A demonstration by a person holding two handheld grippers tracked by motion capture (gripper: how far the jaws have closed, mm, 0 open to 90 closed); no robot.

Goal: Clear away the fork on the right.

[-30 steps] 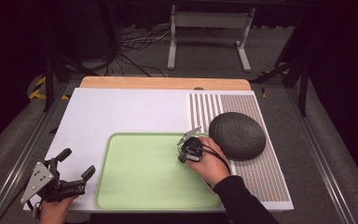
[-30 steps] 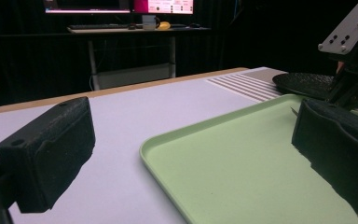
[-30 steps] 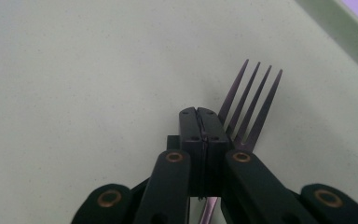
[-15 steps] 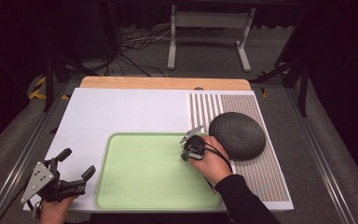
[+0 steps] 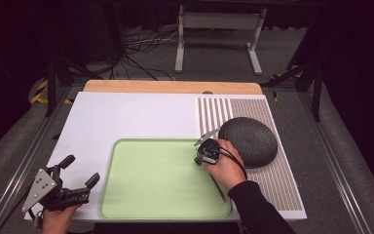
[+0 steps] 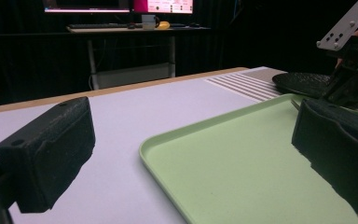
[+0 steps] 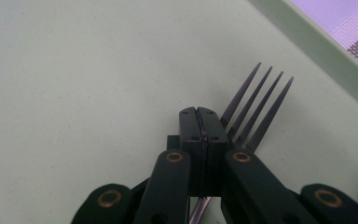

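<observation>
Your right gripper [image 5: 205, 152] sits over the right part of the green tray [image 5: 141, 204], just left of the dark round mat [image 5: 249, 140]. Its jaws are pressed together, and in the right gripper view they close on the neck of a dark fork [image 7: 256, 112], whose four tines stick out past the jaw tips and up to the right, just above the tray floor. Whether the tines touch the tray, you cannot tell. In the high view the fork's handle [image 5: 218, 187] runs back under your right hand [image 5: 224, 168] toward the tray's near right corner.

Your left gripper [image 5: 73, 183] rests at the near left corner of the white board [image 5: 126, 117], just left of the tray. Its jaws are spread wide with nothing between them; in the left gripper view the pads [image 6: 51, 149] frame the tray's near edge.
</observation>
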